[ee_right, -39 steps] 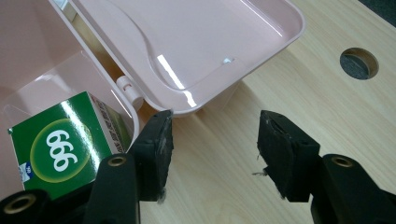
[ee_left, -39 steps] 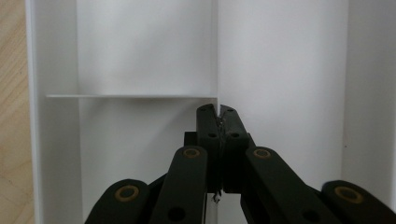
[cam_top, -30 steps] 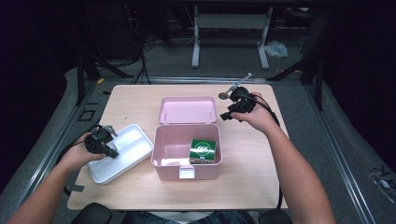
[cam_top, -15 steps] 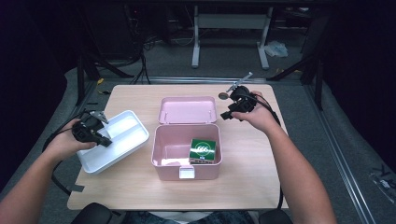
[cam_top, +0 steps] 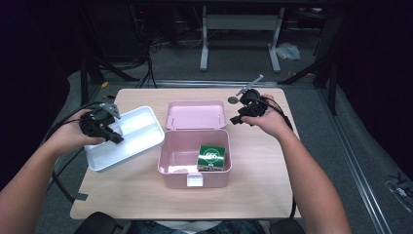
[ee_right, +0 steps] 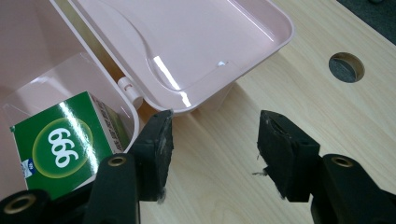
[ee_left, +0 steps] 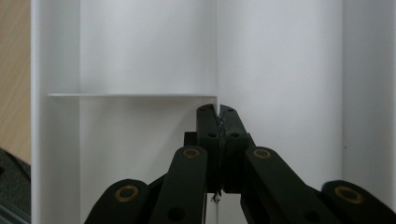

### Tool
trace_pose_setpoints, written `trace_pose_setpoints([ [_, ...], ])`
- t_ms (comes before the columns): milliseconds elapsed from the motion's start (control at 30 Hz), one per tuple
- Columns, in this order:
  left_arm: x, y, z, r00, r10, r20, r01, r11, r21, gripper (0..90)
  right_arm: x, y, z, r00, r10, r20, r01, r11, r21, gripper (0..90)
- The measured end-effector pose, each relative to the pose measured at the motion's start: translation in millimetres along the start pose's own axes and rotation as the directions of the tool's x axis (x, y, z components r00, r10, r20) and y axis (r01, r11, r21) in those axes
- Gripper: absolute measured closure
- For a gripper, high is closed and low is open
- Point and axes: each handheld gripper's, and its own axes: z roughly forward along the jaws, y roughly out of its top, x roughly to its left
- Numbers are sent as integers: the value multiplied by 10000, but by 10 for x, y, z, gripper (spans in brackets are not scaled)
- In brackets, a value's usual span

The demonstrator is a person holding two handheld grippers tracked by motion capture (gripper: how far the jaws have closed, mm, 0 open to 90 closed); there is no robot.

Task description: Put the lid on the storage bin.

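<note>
One pink box (cam_top: 194,158) stands open on the table (cam_top: 253,190), its lid (cam_top: 196,115) laid back flat behind it. Inside the box lies one green carton (cam_top: 211,157) marked 666, against the box's right wall. One white tray (cam_top: 127,140) sits just to the left of the box, partly over the table's left edge; the left gripper view shows a thin wall dividing it lengthwise and one cross wall off that, so at least three compartments.

Two grippers are in play. The left gripper (cam_top: 115,138), held in the left hand (cam_top: 73,138), is clamped on the tray — in its own view the jaws are pressed together on the thin upright divider (ee_left: 217,56) between compartments. The right gripper (cam_top: 234,120), in the right hand (cam_top: 267,122), is released: its own view shows the jaws spread wide with bare tabletop between them, just beside the lid's right corner and behind the box's right side. One round hole (cam_top: 233,100) in the table lies close to that gripper.

Against the frame half a second back, the tray lies a little nearer the box; the right gripper, box and carton sit as they did.
</note>
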Motion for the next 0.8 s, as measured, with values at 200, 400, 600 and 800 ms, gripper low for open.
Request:
trace_pose_setpoints([
  [200,-163,357,181,9912,1222,515,-1222,9925,-40,894,-3,4,12,10000,-14,0,14,10000,53,450],
  [400,-320,744,351,9748,2021,944,-2002,9793,-289,894,-4,11,22,10000,-37,-10,37,10000,63,450],
  [600,-465,1071,509,9554,2685,1230,-2669,9633,-294,893,-17,6,41,10000,27,-56,-26,10000,88,447],
  [800,-560,1268,634,9405,3110,1372,-3100,9503,-286,894,-27,-5,30,10000,75,-35,-75,10000,59,447],
])
